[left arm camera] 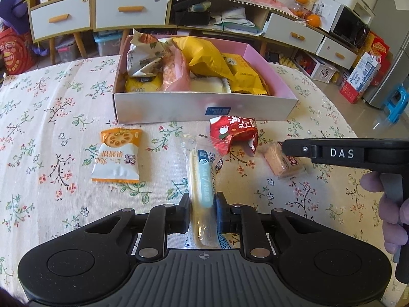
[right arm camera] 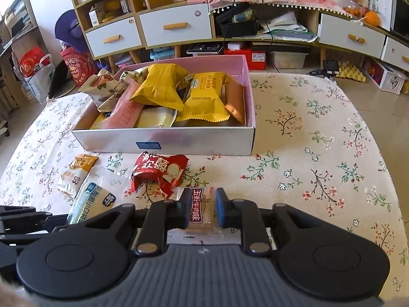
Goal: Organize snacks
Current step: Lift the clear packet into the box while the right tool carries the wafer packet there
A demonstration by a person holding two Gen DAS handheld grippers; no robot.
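Two grasps: my left hand-held gripper (left arm camera: 203,204) clamps the long pastry packet (left arm camera: 202,179), my right hand-held gripper (right arm camera: 202,204) the beef-flavoured cake (right arm camera: 198,212); I'd lift both clear over the box (right arm camera: 179,143) wall.

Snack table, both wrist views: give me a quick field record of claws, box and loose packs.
left claw: shut on long bread stick pack, which lies on the tablecloth
right claw: shut on small brown cake pack
box: open, pink inside, piled with yellow and other packs
loose packs: red pack in front of the box; orange-and-white biscuit pack to its left
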